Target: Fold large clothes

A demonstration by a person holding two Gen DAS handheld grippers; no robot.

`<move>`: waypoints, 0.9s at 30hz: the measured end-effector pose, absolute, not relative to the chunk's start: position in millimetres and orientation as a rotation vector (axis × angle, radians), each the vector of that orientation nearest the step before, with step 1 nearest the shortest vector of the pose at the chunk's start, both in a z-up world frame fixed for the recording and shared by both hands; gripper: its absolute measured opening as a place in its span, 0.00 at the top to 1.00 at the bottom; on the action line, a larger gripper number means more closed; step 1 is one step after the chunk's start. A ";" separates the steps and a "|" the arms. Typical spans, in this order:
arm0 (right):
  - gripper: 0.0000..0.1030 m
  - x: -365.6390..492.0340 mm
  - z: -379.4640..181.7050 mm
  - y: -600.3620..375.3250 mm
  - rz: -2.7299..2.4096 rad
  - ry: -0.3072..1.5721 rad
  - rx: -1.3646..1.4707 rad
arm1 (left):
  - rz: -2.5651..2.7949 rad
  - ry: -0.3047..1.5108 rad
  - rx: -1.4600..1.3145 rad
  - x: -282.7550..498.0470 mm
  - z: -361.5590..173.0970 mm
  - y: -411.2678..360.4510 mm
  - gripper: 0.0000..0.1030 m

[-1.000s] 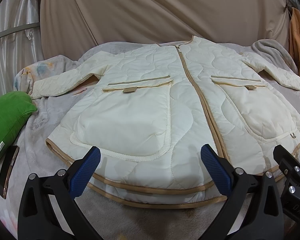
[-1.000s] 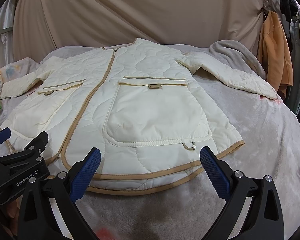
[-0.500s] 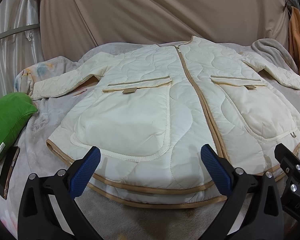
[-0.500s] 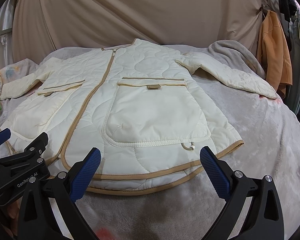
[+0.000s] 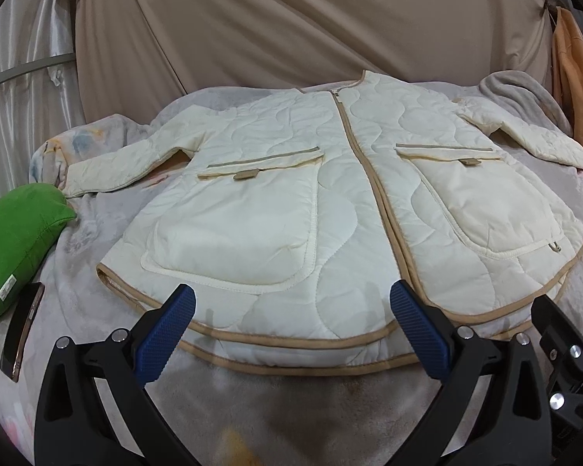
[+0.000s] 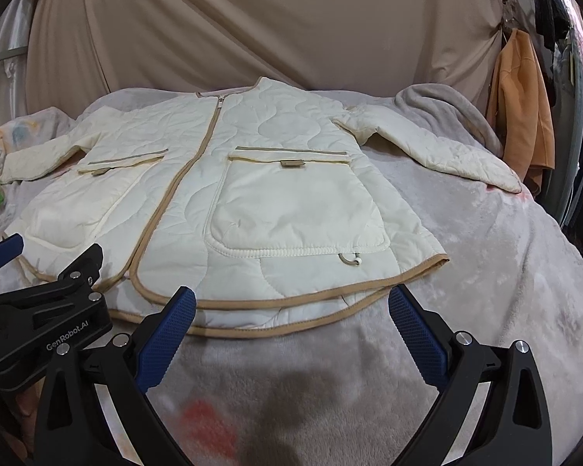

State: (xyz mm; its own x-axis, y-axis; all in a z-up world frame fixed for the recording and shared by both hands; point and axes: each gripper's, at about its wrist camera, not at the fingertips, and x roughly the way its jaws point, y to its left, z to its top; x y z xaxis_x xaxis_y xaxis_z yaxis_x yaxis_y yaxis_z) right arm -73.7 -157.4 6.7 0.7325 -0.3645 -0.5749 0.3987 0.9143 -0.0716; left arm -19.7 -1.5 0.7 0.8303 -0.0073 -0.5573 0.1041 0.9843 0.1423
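A cream quilted jacket [image 5: 342, 209] with tan trim lies flat and face up on a grey blanket, zipped, both sleeves spread out; it also shows in the right wrist view [image 6: 276, 194]. My left gripper [image 5: 291, 330] is open and empty, just short of the hem's left half. My right gripper [image 6: 291, 330] is open and empty, just short of the hem's right half. The left gripper's body shows in the right wrist view [image 6: 42, 310] at the lower left.
A green cushion [image 5: 15, 244] and a phone [image 5: 21, 330] lie at the bed's left edge. A grey blanket roll [image 6: 447, 112] lies behind the right sleeve. Orange clothing [image 6: 521, 105] hangs at the right. A beige curtain [image 5: 291, 19] backs the bed.
Both grippers have drawn back slightly from the jacket, so the hem sits a little higher in each view. Both stay open and empty.
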 end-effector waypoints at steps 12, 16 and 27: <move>0.05 -78.6 6.9 -158.8 -0.425 0.610 0.066 | -0.057 0.593 0.167 -23.9 -0.2 -1.8 0.05; 0.05 -78.9 6.6 -158.3 -0.425 0.610 0.067 | -0.056 0.597 0.167 -24.5 0.2 -1.5 0.05; 0.05 -78.7 5.4 -157.1 -0.424 0.613 0.068 | -0.057 0.600 0.168 -23.7 -0.6 -1.5 0.05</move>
